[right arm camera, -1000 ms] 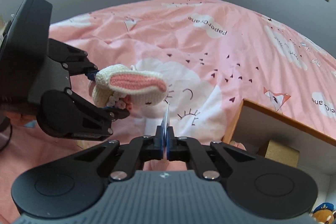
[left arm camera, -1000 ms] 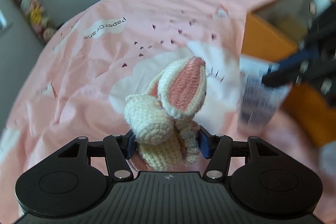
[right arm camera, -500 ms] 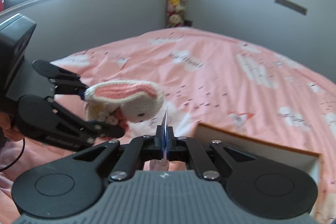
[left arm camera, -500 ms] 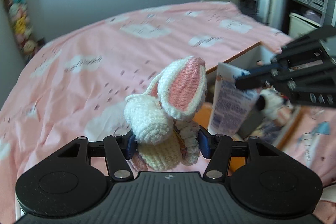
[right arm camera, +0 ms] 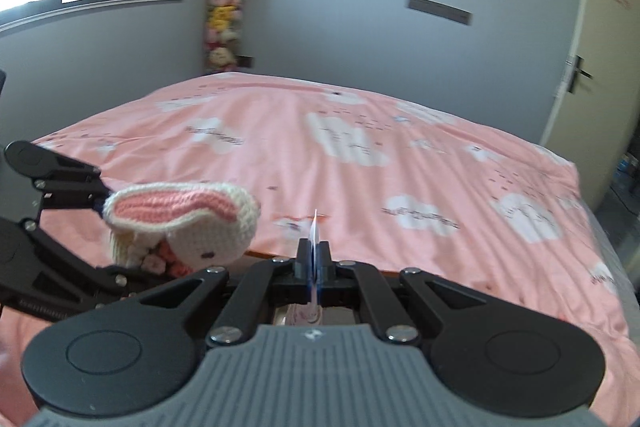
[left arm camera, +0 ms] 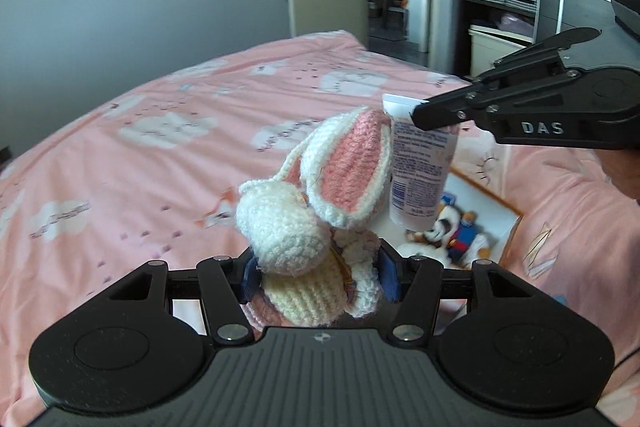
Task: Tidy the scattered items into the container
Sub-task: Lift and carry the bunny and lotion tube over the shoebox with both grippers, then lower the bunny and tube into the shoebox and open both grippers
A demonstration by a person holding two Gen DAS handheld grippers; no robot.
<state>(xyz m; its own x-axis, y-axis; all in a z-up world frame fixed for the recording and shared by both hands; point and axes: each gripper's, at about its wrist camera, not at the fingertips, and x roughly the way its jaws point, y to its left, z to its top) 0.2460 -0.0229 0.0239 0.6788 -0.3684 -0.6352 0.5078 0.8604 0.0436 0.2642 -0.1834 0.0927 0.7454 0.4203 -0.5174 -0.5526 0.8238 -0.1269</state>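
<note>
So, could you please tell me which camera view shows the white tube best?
The left wrist view: the white tube hangs side-on from the right gripper, printed label visible. The right wrist view shows only its thin crimped edge between the shut jaws.

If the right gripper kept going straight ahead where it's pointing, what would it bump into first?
Probably the pink cloud-print bedspread. The right gripper, pinching a white plastic tube, points slightly downward over the bed with nothing else ahead; the crocheted white-and-pink bunny sits off to the side. Depth is hard to judge.

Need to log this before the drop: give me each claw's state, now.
Left claw: closed on the crochet bunny, held above the bed.
Right claw: closed on the flat end of the white tube, which hangs over the box.
</note>
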